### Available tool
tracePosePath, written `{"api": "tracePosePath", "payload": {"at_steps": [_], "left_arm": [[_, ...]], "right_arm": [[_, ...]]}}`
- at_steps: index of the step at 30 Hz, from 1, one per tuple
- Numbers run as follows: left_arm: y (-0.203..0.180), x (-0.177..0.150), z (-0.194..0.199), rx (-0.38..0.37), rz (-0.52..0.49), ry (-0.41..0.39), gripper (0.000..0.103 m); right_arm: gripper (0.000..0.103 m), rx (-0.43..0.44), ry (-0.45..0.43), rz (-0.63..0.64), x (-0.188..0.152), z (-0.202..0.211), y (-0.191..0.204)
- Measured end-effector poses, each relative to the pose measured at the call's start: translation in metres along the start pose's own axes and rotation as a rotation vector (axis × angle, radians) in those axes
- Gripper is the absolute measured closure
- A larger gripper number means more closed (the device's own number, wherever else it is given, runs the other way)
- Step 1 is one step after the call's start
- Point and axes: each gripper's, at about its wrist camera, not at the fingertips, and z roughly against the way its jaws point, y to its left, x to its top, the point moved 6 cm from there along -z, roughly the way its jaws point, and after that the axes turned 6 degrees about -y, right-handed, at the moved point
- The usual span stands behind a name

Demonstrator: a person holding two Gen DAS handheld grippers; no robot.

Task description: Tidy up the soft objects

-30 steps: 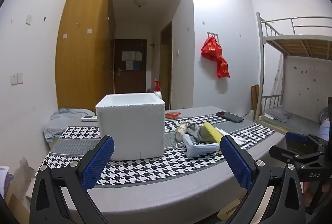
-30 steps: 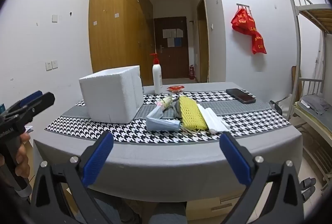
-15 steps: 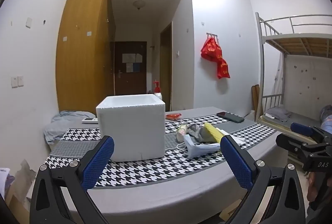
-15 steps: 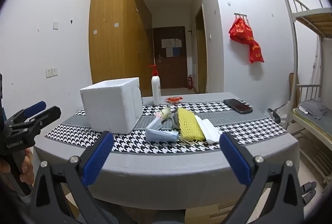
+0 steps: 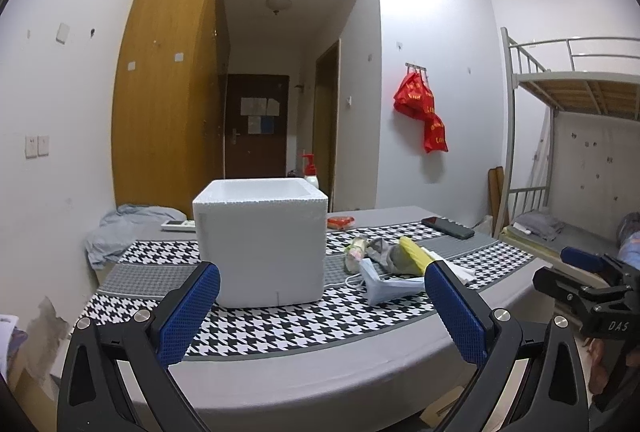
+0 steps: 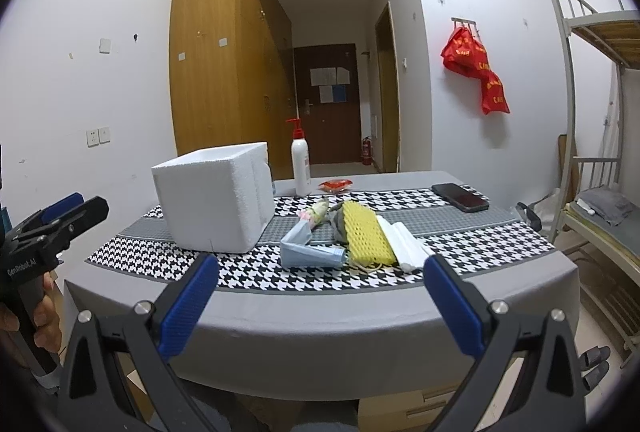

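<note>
A white foam box point(image 5: 262, 244) point(image 6: 214, 202) stands open-topped on the houndstooth runner. To its right lies a pile of soft things: a yellow mesh sponge point(image 6: 366, 232) point(image 5: 414, 256), white foam sheets point(image 6: 404, 242), a pale blue pouch point(image 6: 308, 252) point(image 5: 390, 286), a grey cloth point(image 5: 384, 252) and a small floral item point(image 6: 316, 212). My left gripper point(image 5: 320, 312) is open and empty, short of the table's near edge, facing the box. My right gripper point(image 6: 318, 306) is open and empty, short of the near edge, facing the pile.
A pump bottle point(image 6: 301, 162), a red packet point(image 6: 335, 185) and a black phone point(image 6: 460, 197) lie farther back on the grey table point(image 6: 320, 324). A blue-grey cloth point(image 5: 120, 228) and a remote point(image 5: 178, 225) sit at the far left. A bunk bed point(image 5: 572, 152) stands to the right.
Both grippers have risen and tilted up slightly, so the table sits lower in both views. Both stay open and empty. Nothing on the table has moved.
</note>
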Motion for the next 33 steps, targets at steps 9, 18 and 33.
{"api": "tracePosePath", "payload": {"at_steps": [9, 18, 33], "left_arm": [[0.0035, -0.0013, -0.0004, 0.012, 0.005, 0.004, 0.001], [0.0034, 0.0009, -0.0004, 0.015, 0.009, -0.001, 0.001], [0.0002, 0.0014, -0.008, 0.003, 0.005, 0.009, 0.001]], "right_arm": [[0.0, -0.004, 0.002, -0.001, 0.0001, 0.0002, -0.0012], [0.0, -0.003, -0.002, 0.0, 0.0025, 0.0012, -0.0013], [0.0, -0.003, 0.001, -0.006, 0.0043, -0.0033, -0.0038]]}}
